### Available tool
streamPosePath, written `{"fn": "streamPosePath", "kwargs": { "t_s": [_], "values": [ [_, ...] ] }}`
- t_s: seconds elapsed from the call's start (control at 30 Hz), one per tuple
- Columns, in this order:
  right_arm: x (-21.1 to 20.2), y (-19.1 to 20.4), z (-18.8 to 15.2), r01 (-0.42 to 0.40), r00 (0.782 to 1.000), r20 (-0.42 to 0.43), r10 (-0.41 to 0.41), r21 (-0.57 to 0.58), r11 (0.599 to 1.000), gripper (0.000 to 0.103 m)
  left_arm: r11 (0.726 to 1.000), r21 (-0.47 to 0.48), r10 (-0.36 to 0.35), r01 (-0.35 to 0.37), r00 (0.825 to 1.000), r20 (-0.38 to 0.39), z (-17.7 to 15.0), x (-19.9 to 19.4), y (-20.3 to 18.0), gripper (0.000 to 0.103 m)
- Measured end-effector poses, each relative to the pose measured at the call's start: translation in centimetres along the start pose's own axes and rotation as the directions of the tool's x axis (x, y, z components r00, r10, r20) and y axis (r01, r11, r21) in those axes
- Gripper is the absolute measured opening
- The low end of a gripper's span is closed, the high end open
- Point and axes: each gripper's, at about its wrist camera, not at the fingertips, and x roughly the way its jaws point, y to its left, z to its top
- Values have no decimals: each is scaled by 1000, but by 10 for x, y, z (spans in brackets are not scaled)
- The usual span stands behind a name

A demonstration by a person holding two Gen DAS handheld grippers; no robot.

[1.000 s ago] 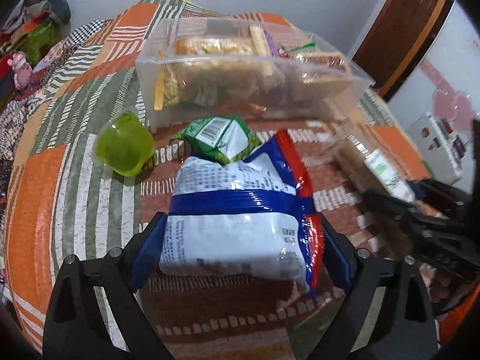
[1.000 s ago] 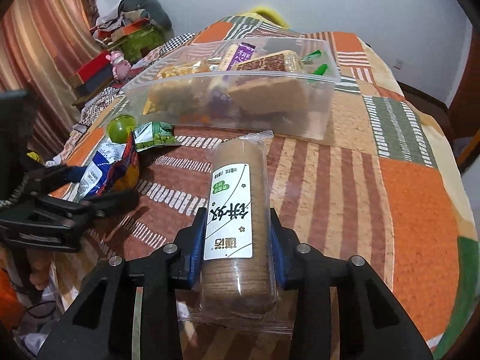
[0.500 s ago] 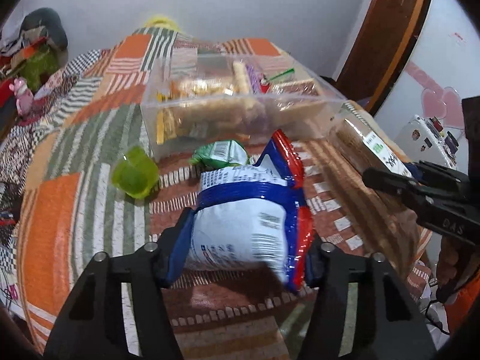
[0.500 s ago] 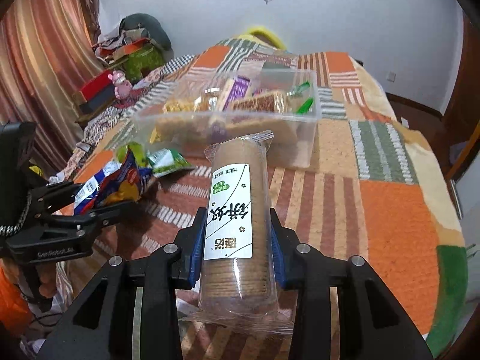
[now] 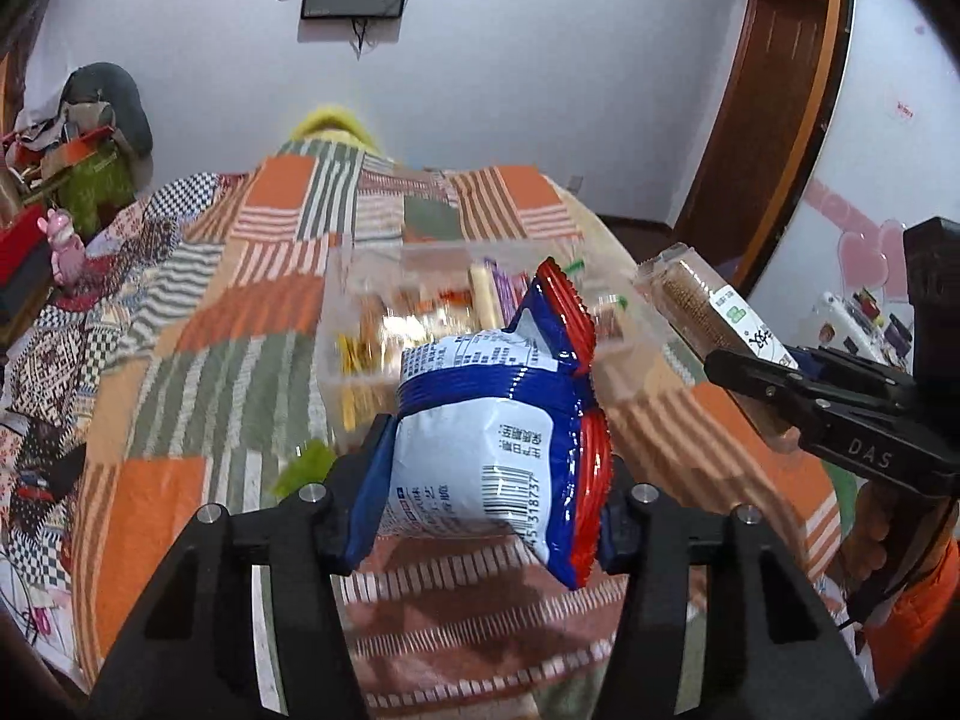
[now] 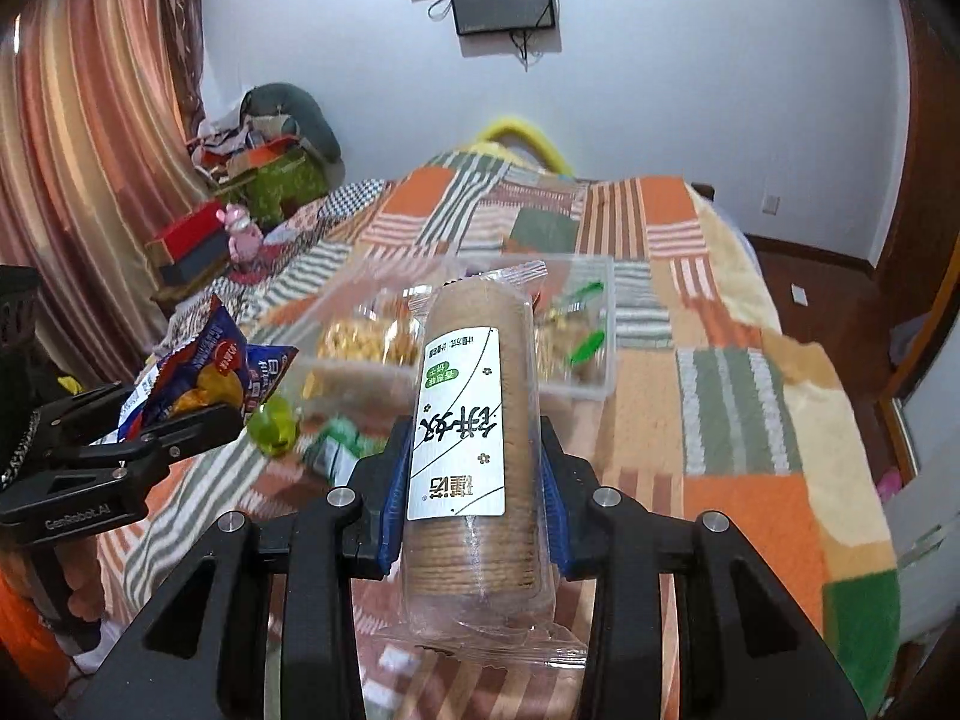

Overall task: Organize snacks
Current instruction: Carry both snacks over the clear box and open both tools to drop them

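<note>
My left gripper [image 5: 483,468] is shut on a blue, white and red snack bag [image 5: 492,420] and holds it up above the patchwork bedspread. My right gripper [image 6: 471,468] is shut on a clear-wrapped roll of round brown biscuits [image 6: 474,420] with a white label. A clear plastic bin [image 6: 576,387] with several snacks inside sits on the bed beyond both grippers; it also shows in the left wrist view [image 5: 360,324]. A green jelly cup [image 6: 273,429] and a small green packet [image 6: 336,450] lie on the bed in front of the bin.
The right gripper with its biscuit roll [image 5: 714,312] shows at the right of the left wrist view. The left gripper [image 6: 138,432] shows at the left of the right wrist view. Clutter and a pink toy [image 6: 243,234] lie by the curtain. A wooden door [image 5: 774,96] stands at right.
Both grippers have risen from the bed with their snacks. The left jaws closed in and squeezed the bag. The bin now looks lower and farther off.
</note>
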Motion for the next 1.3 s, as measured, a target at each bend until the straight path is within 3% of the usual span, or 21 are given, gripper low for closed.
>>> {"fn": "streamPosePath", "kwargs": {
  "t_s": [0.4, 0.77, 1.1, 1.2, 1.23, 1.3],
  "values": [
    [23, -10, 36, 27, 998, 51, -27, 2, 1000, 34, 999, 27, 17, -19, 997, 70, 50, 24, 1, 54],
    [76, -19, 51, 24, 1000, -17, -24, 30, 999, 34, 999, -31, 28, -26, 999, 47, 77, 75, 19, 54],
    [101, -20, 52, 34, 997, -65, -32, 19, 999, 34, 995, -51, 88, -87, 996, 18, 90, 120, 24, 56],
    [97, -19, 56, 56, 997, -48, -56, 1, 998, 36, 994, -39, 101, -101, 995, 7, 89, 127, 22, 60],
    [97, -19, 58, 55, 998, -41, -55, -1, 998, 36, 995, -33, 98, -98, 995, -2, 88, 129, 20, 68],
    [91, -19, 60, 50, 998, -32, -50, -3, 999, 36, 996, -31, 81, -82, 997, -10, 86, 127, 17, 73]
  ]
}}
